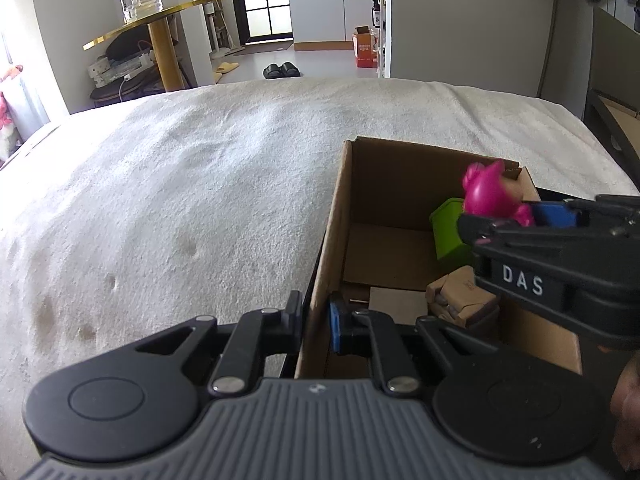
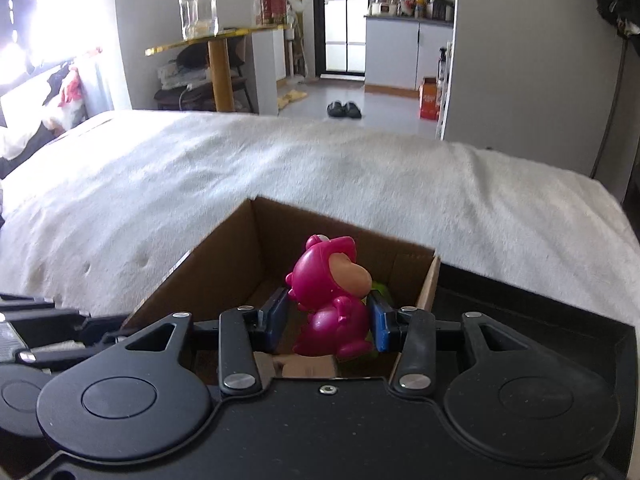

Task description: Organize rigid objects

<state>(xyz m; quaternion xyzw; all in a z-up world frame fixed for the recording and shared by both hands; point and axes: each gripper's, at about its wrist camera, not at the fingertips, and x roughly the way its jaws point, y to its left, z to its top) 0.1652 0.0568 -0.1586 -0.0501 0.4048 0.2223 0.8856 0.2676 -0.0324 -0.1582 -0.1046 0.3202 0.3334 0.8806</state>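
Left wrist view: the left claw is clenched on the near wall of the cardboard box, one pad inside and one outside, steadying it on the white bed cover. Inside the box lie a green container and a small brown carton. The right claw enters from the right carrying the pink toy figure above the box interior. Right wrist view: the right claw grips the pink toy figure across its lower body, both blue pads pressing its sides. The figure stands upright, long axis vertical, face turned to the right, over the open cardboard box. Judgement: hard moulded plastic, light, stiff, glossy and likely slippery; the narrow waist offers the safest hold, as the rounded head would slide.
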